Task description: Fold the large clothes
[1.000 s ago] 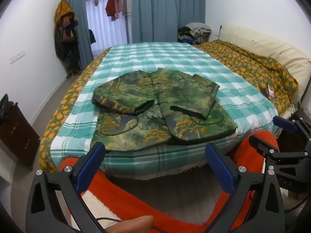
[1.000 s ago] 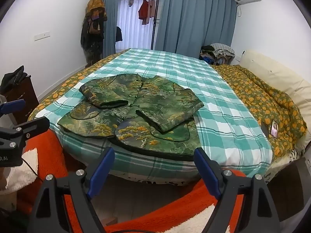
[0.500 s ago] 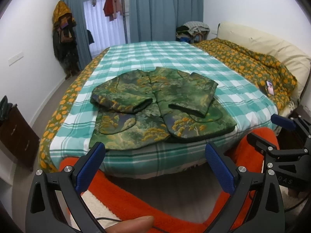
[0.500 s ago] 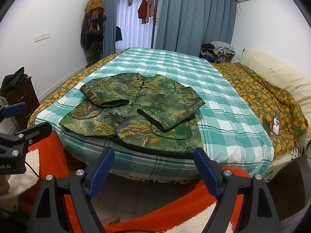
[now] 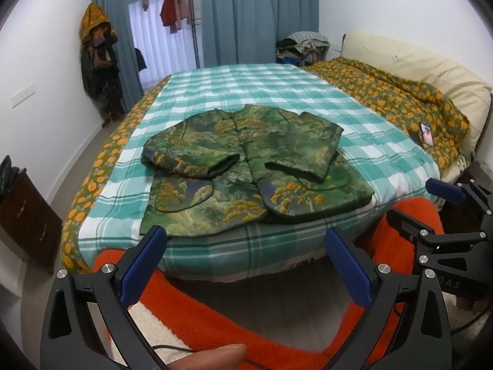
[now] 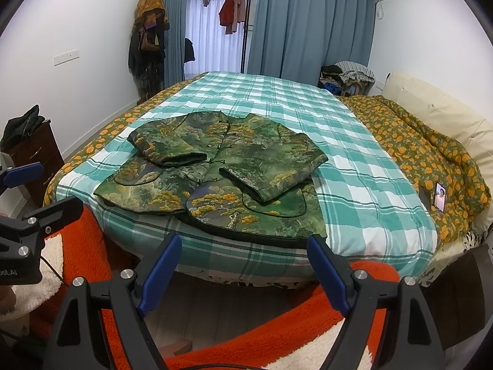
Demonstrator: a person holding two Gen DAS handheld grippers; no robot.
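Observation:
A green jacket (image 5: 246,166) with a yellow tree pattern lies flat, front up, on the teal checked bedspread (image 5: 246,86), near the bed's front edge. Both sleeves are folded in across its chest. In the right wrist view the same jacket (image 6: 222,172) spreads ahead of my right gripper (image 6: 243,262). That gripper stands open short of the bed, nothing between its blue pads. My left gripper (image 5: 246,252) is open too, well apart from the jacket's hem, and empty. Each gripper shows at the edge of the other's view.
A folded orange-flowered quilt (image 5: 400,98) and a cream pillow (image 5: 431,71) lie along the bed's right side, with a phone (image 6: 440,196) on the quilt. A dark wooden drawer unit (image 6: 30,154) stands left. Orange fleece (image 6: 277,339) covers the person's legs below the grippers.

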